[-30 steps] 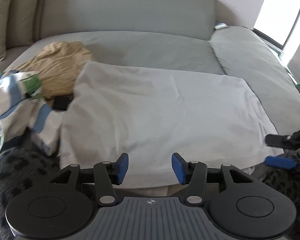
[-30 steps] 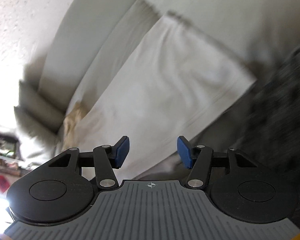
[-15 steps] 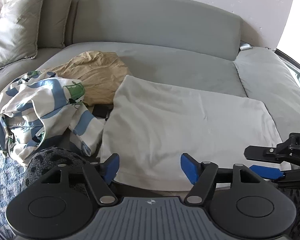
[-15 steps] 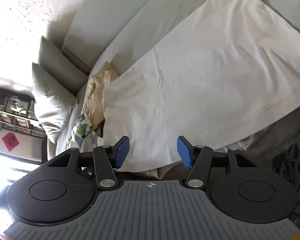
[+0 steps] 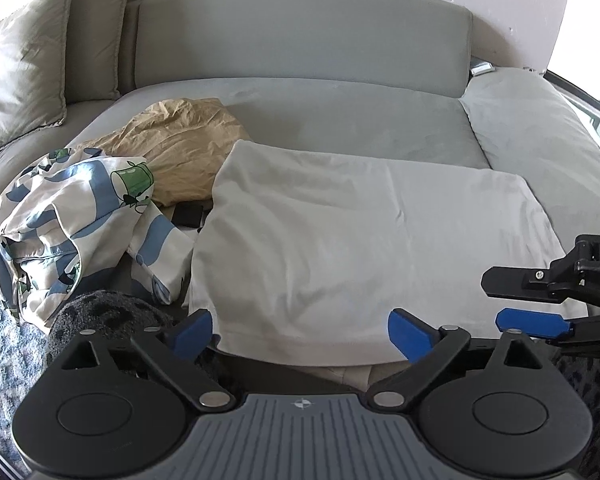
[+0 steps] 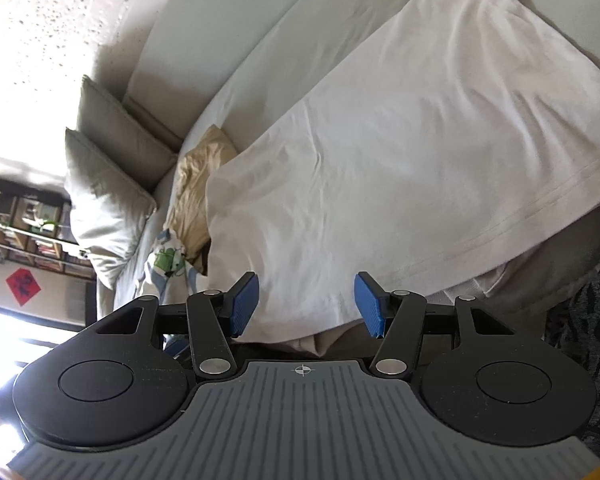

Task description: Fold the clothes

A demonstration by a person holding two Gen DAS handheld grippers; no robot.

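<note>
A white garment (image 5: 360,236) lies folded flat in a rectangle on the grey sofa seat (image 5: 340,120); it also shows in the right wrist view (image 6: 400,160). My left gripper (image 5: 300,334) is open and empty, just off the garment's near edge. My right gripper (image 6: 306,306) is open and empty, by the garment's near right edge, and it shows at the right of the left wrist view (image 5: 516,300). A crumpled tan garment (image 5: 184,144) and a white, blue and green patterned one (image 5: 76,208) lie at the left.
Grey pillows (image 5: 20,60) lean at the sofa's far left. A small black object (image 5: 188,214) lies between the garments. A dark patterned rug (image 5: 104,316) covers the floor in front. A window (image 5: 588,20) is at the right.
Both grippers have pulled back from the white garment, so more of the sofa shows. The left jaws have opened wider. The right gripper's view has steadied.
</note>
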